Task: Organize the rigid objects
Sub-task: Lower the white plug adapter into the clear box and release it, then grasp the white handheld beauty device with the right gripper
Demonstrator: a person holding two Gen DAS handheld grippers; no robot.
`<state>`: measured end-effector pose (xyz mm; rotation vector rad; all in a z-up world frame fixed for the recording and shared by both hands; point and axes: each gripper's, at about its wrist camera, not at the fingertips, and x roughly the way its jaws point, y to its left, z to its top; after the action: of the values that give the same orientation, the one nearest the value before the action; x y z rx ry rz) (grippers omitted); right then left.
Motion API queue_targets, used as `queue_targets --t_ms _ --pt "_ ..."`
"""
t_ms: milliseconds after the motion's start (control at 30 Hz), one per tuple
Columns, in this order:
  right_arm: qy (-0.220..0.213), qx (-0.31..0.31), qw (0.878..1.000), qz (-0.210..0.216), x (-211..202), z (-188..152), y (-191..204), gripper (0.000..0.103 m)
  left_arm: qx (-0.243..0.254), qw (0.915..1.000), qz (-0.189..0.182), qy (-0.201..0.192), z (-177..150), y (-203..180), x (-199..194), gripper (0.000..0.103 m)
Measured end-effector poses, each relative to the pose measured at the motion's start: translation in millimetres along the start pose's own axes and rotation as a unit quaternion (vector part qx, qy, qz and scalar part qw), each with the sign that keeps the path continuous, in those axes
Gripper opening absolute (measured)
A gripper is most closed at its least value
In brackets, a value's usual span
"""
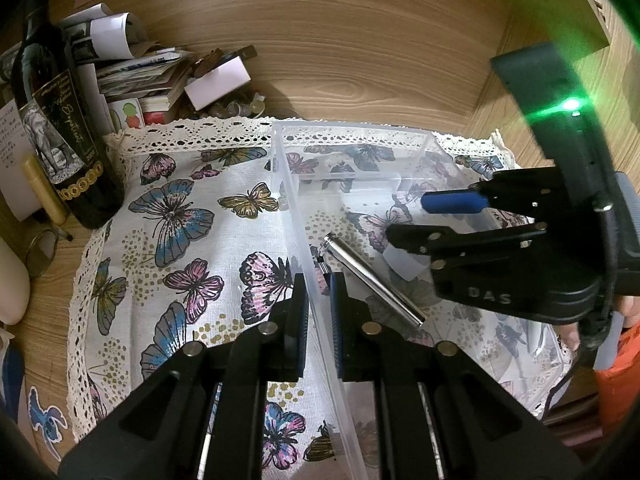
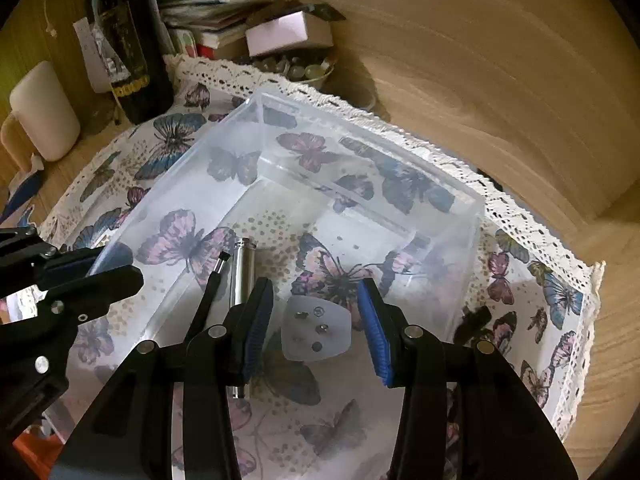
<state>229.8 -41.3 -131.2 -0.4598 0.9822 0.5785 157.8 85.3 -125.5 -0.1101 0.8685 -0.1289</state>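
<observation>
A clear plastic bin (image 1: pixel 352 136) (image 2: pixel 360 132) stands on a butterfly-print cloth (image 1: pixel 192 216). Inside it lie a silver metal tube (image 1: pixel 372 280) (image 2: pixel 244 272), a white plug adapter (image 2: pixel 316 328) (image 1: pixel 404 264) and a thin black pen (image 2: pixel 210 292). My left gripper (image 1: pixel 318 300) is shut on the bin's left wall, one finger on each side. My right gripper (image 2: pixel 316 320) is open and empty, hovering inside the bin just above the adapter; it also shows in the left wrist view (image 1: pixel 416 220).
A dark wine bottle (image 1: pixel 60 120) (image 2: pixel 128 52) stands at the cloth's back left, with a heap of papers and small boxes (image 1: pixel 160 72) behind it. A white cylinder (image 2: pixel 44 112) stands further left. Wooden walls (image 1: pixel 360 40) close in the back and right.
</observation>
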Motion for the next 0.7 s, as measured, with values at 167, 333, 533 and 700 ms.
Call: queue_targets --t_ms 167,333,533,700 --pt "-0.028 0.014 0.999 -0.007 -20 -3 -6 0.043 -0.002 1.0000 -0.002 0.000 0 0 1 0.010" --pt "-0.070 0.045 0.996 -0.024 -54 -13 -23 0.046 -0.002 1.0000 -0.002 0.000 0 0 1 0.010" --pt "-0.108 0.107 0.986 -0.068 -93 -42 -60 0.049 -0.001 1.0000 -0.002 0.000 0 0 1 0.010" --pt "-0.119 0.152 0.975 -0.110 -110 -73 -80 0.057 -0.001 1.0000 -0.001 -0.001 0 0 1 0.010"
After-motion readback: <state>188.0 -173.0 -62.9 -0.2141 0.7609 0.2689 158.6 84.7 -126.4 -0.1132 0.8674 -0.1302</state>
